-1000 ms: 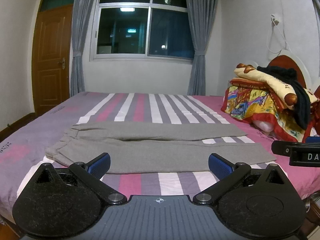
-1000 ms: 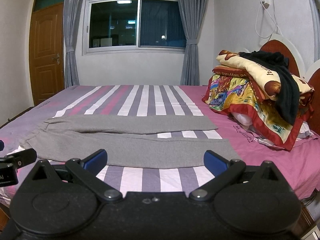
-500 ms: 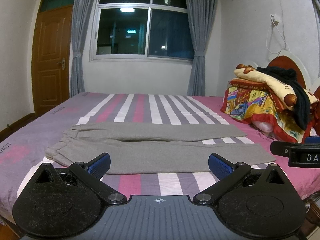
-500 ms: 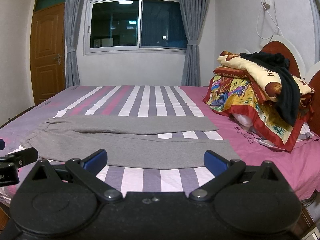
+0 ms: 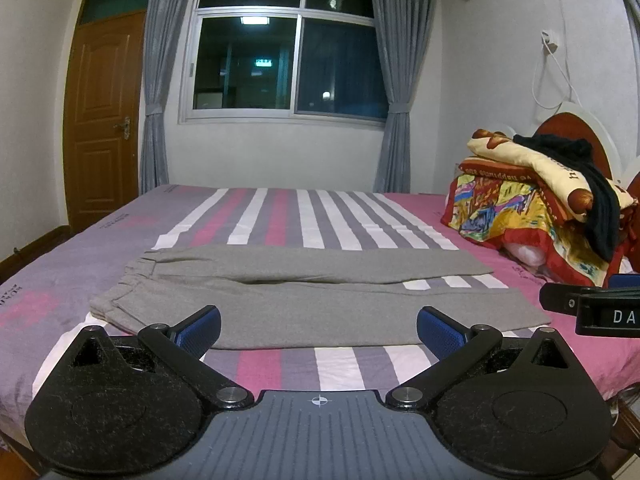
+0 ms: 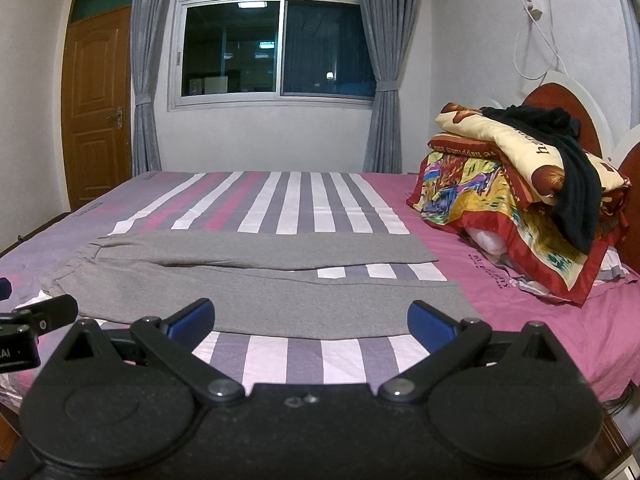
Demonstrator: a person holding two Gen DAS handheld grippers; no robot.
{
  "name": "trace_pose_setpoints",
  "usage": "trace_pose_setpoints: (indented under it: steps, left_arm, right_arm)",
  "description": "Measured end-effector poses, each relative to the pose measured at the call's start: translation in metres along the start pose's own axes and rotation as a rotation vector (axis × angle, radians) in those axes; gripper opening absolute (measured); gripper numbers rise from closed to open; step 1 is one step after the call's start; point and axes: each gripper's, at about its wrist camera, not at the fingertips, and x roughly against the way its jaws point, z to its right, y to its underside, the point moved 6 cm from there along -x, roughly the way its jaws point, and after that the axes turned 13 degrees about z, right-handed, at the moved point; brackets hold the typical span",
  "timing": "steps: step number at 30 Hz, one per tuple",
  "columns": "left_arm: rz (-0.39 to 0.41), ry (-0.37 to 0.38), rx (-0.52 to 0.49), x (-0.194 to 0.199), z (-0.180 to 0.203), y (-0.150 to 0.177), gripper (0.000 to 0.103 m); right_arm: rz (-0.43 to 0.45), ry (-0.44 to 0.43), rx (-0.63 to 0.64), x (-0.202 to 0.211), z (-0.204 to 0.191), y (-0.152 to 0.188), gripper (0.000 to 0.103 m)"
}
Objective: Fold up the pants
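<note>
Grey pants [image 5: 304, 300] lie flat across the striped bed, waistband at the left, two legs reaching right with a narrow gap between them. They also show in the right wrist view [image 6: 260, 284]. My left gripper [image 5: 318, 326] is open and empty, held just short of the near leg's front edge. My right gripper [image 6: 310, 320] is open and empty, also in front of that edge, further right. The right gripper shows at the right edge of the left wrist view [image 5: 592, 308]; the left gripper shows at the left edge of the right wrist view [image 6: 32, 320].
The bed [image 5: 300, 216] has a pink, grey and white striped sheet. A pile of colourful folded blankets with a black garment on top [image 6: 520, 196] sits at the right by the headboard. A wooden door [image 5: 100, 120] and a curtained window [image 5: 288, 64] stand behind.
Both views have shifted very slightly; the grippers stay open and the pants have not moved.
</note>
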Motion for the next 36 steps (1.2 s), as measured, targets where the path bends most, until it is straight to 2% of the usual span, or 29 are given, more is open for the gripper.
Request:
trace_pose_setpoints:
  steps: [13, 16, 19, 21, 25, 29, 33, 35, 36]
  left_arm:
    - [-0.013, 0.001, -0.005, -0.004, -0.001, 0.0, 0.103]
    - [-0.019, -0.008, 0.026, -0.013, -0.012, 0.0, 0.103]
    - [-0.01, -0.005, 0.09, -0.031, -0.032, -0.004, 0.103]
    - [-0.001, 0.015, 0.083, -0.044, -0.041, -0.01, 0.103]
    - [0.006, 0.028, 0.047, -0.084, -0.065, -0.025, 0.103]
    - [-0.018, 0.085, 0.08, -0.134, -0.101, -0.032, 0.103]
    - [-0.002, -0.01, -0.02, -0.198, -0.153, -0.032, 0.103]
    - [-0.038, -0.027, -0.01, -0.239, -0.186, -0.028, 0.103]
    - [-0.07, -0.029, -0.011, -0.264, -0.205, -0.026, 0.103]
  right_arm:
    - [-0.001, -0.005, 0.0, 0.0, 0.0, 0.002, 0.103]
    - [-0.005, -0.064, 0.007, -0.002, -0.006, -0.002, 0.103]
    - [0.038, -0.095, 0.042, -0.008, -0.006, -0.014, 0.103]
    - [0.058, -0.104, 0.061, -0.018, -0.003, -0.024, 0.103]
    - [0.058, -0.13, 0.104, -0.052, 0.004, -0.041, 0.103]
    - [0.097, -0.154, 0.124, -0.092, 0.007, -0.06, 0.103]
    - [0.078, -0.234, 0.103, -0.148, 0.002, -0.07, 0.103]
    - [0.057, -0.278, 0.113, -0.184, -0.003, -0.07, 0.1]
    - [0.043, -0.302, 0.118, -0.206, -0.008, -0.068, 0.094]
